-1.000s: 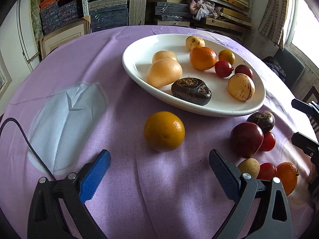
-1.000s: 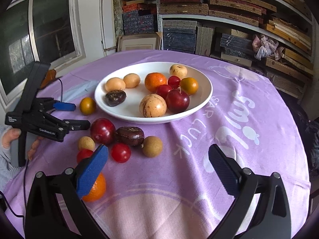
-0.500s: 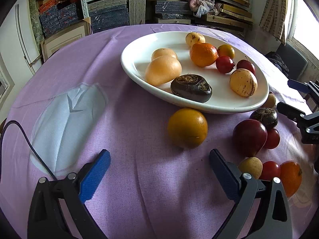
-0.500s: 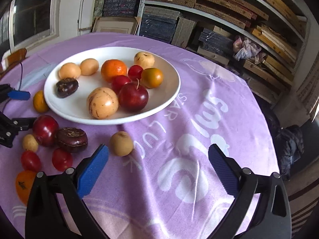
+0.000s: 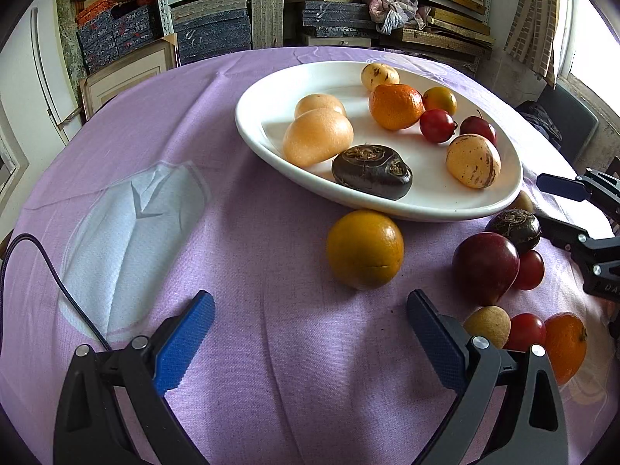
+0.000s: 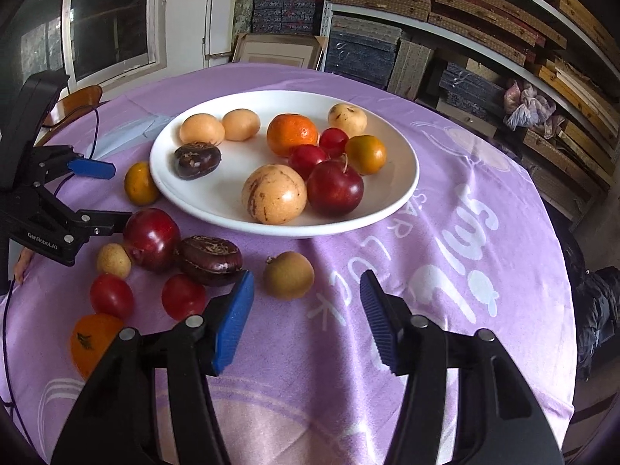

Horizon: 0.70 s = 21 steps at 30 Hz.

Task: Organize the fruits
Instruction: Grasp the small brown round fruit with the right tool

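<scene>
While my right gripper [image 6: 306, 314] is narrowing its jaws, nothing sits between the pads yet. The small tan round fruit [image 6: 288, 274] is just ahead of them, a bit left of centre, lying alone on the purple tablecloth [image 6: 445, 271] near the rim of the white plate [image 6: 403, 190]. Looks like that's my next pick, so here's how I'd go about it.

I'd nudge the gripper forward and slightly left until the fruit is properly centred between the pads before closing any further. It's round and will probably roll if only one pad touches first. The dark brown chestnut-looking fruit [image 6: 209, 259] lies right beside my left pad, so I'd want to avoid clipping it and knocking the cherry tomato [image 6: 183, 296] around.

My left gripper [image 5: 310, 333] is spread wide and empty, hovering over bare cloth with the orange [image 5: 364, 248] just ahead of it, right against the plate's near edge. I'd leave it parked so the two don't crowd each other.

Plenty is on the plate already, but a dark red plum [image 6: 152, 238] and several others are on the cloth, so I'm maybe halfway.
</scene>
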Each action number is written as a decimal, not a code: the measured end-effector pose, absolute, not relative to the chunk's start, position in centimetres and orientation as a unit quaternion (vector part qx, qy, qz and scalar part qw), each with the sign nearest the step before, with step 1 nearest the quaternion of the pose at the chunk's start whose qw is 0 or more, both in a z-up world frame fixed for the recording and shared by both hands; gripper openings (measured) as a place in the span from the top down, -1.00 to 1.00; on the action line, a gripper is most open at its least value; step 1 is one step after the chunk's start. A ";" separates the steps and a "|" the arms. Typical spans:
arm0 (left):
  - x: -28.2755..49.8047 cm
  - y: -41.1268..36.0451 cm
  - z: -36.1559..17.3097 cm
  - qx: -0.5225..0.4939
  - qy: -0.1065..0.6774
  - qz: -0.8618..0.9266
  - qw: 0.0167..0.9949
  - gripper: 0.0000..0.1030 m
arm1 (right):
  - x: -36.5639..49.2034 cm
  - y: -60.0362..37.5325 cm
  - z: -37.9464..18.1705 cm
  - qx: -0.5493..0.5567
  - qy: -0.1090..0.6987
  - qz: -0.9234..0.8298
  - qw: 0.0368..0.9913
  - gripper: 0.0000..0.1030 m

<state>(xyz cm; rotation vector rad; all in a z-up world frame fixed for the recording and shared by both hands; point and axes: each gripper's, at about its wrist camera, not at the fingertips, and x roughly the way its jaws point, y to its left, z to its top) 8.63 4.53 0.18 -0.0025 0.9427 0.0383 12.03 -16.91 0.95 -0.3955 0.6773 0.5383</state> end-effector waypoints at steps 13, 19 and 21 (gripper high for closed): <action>8.6 4.6 0.2 0.000 0.454 0.021 0.891 -0.93 | 13.7 -14.9 0.1 -0.207 0.351 0.270 0.872 0.46; 8.1 4.5 1.0 -0.007 0.431 -0.002 0.902 -0.93 | 13.6 -15.5 0.1 -0.184 0.361 0.281 0.870 0.46; 8.2 4.1 1.7 0.008 0.406 0.004 0.914 -0.93 | 13.5 -15.7 0.0 -0.178 0.367 0.283 0.868 0.46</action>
